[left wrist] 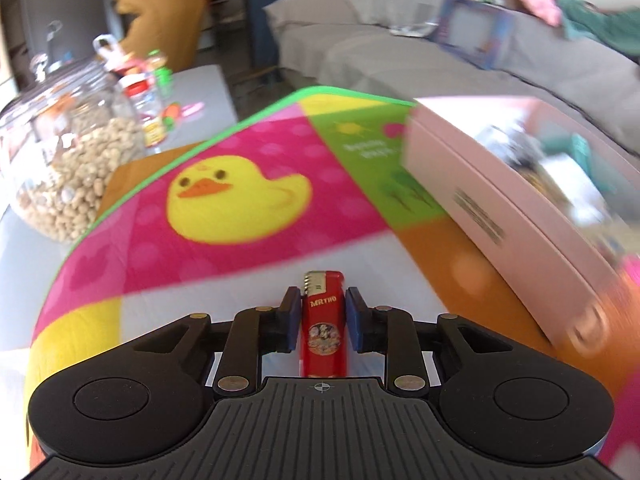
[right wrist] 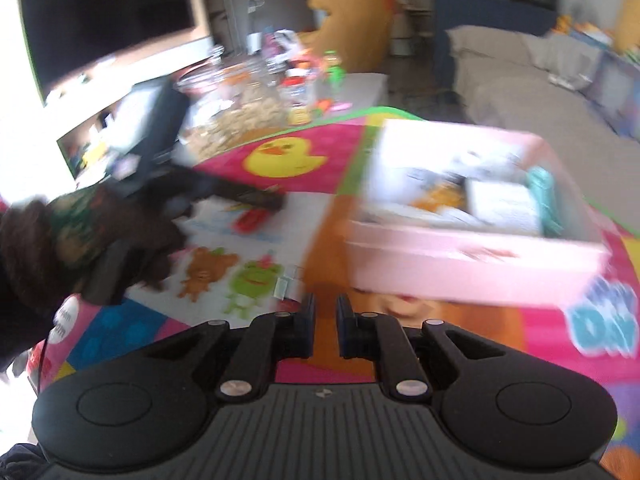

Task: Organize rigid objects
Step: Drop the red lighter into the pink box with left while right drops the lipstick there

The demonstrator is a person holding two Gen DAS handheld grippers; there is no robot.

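Note:
My left gripper (left wrist: 322, 306) is shut on a red lighter (left wrist: 323, 328), which stands upright between the pads above a colourful cartoon mat (left wrist: 240, 184). A pink open box (left wrist: 500, 208) holding several small items lies on the mat to the right of it. In the right wrist view my right gripper (right wrist: 324, 312) is nearly closed with a narrow gap and holds nothing; it hovers over the mat (right wrist: 320, 208) just in front of the pink box (right wrist: 472, 256). The left gripper (right wrist: 240, 200) with the red lighter (right wrist: 252, 220) shows at the left, blurred.
A large glass jar of nuts (left wrist: 68, 152) and small bottles (left wrist: 144, 108) stand on the table left of the mat. A grey sofa (left wrist: 400, 40) lies behind. A dark TV screen (right wrist: 108, 12) is at the far left. My gloved left hand (right wrist: 80, 240) is at the left edge.

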